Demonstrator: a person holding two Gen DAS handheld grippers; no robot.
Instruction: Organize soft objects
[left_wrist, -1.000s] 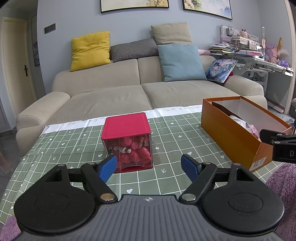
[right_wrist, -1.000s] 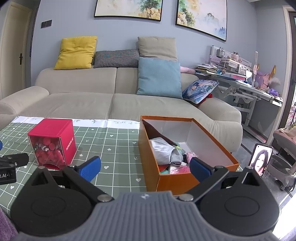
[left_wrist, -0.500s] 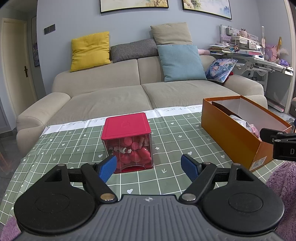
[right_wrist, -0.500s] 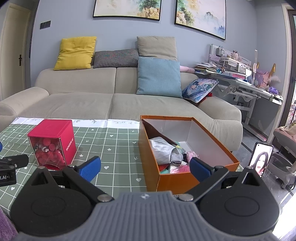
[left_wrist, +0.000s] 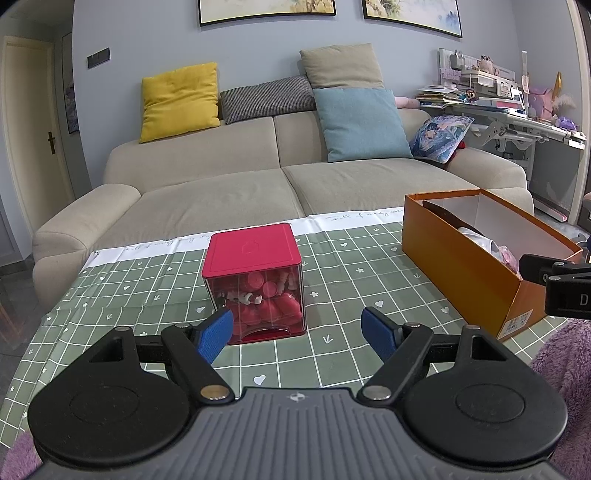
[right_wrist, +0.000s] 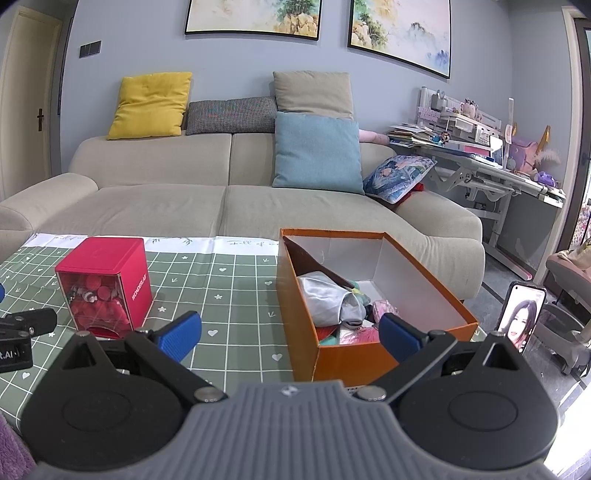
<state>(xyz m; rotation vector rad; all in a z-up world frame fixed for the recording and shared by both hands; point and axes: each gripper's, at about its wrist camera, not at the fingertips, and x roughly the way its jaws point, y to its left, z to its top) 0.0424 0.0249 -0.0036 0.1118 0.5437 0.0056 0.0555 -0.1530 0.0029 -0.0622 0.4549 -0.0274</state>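
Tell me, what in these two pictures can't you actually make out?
- Orange box contents: in the right wrist view, the right gripper and the near wall hide part of the soft pile; in the left wrist view, the side wall hides most.
- Red cube box: the small pieces inside are too small to identify.
- Purple fuzzy fabric: cut off by the left wrist view's edge.
- Left gripper: open, holding nothing.

Soft items (right_wrist: 334, 304) in orange box (right_wrist: 369, 354) overlap, indistinct; red cube (left_wrist: 255, 280) contents unclear.
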